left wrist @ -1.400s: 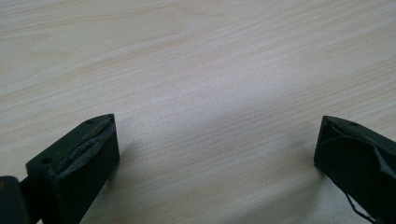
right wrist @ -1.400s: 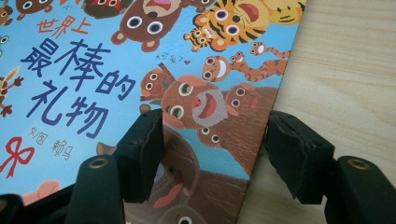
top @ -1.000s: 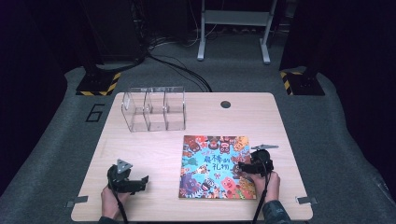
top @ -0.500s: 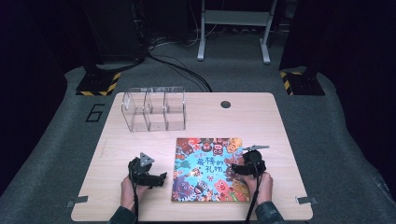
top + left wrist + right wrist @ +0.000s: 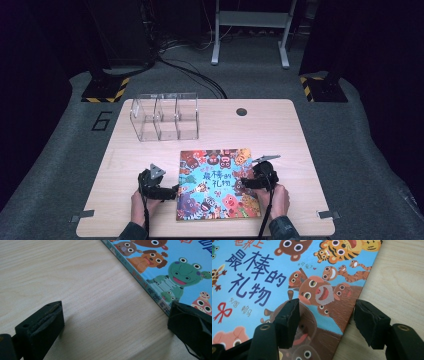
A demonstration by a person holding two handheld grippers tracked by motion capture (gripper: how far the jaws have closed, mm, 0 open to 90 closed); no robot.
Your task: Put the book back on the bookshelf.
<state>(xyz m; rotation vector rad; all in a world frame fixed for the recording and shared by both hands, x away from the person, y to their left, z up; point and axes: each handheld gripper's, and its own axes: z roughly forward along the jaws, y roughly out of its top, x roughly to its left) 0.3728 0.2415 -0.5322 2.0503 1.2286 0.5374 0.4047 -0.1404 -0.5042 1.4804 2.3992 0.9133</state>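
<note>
The picture book [image 5: 217, 184] is laid flat on the desk [image 5: 280, 130], flanked by the left hand-held gripper [image 5: 172, 190] at its spine and the right hand-held gripper [image 5: 243, 183] straddling its far edge. Both are released. The spine lettering is shown in the left gripper view. Both hands are rested low near the desk's front edge.

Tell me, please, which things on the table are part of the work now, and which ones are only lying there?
Part of the work:
- picture book, flat on the table
- left gripper, open at the book's left edge
- right gripper, open over the book's right edge

Only lying there:
- clear plastic organizer, behind the book, apart from both grippers
- table, which carries everything
</note>
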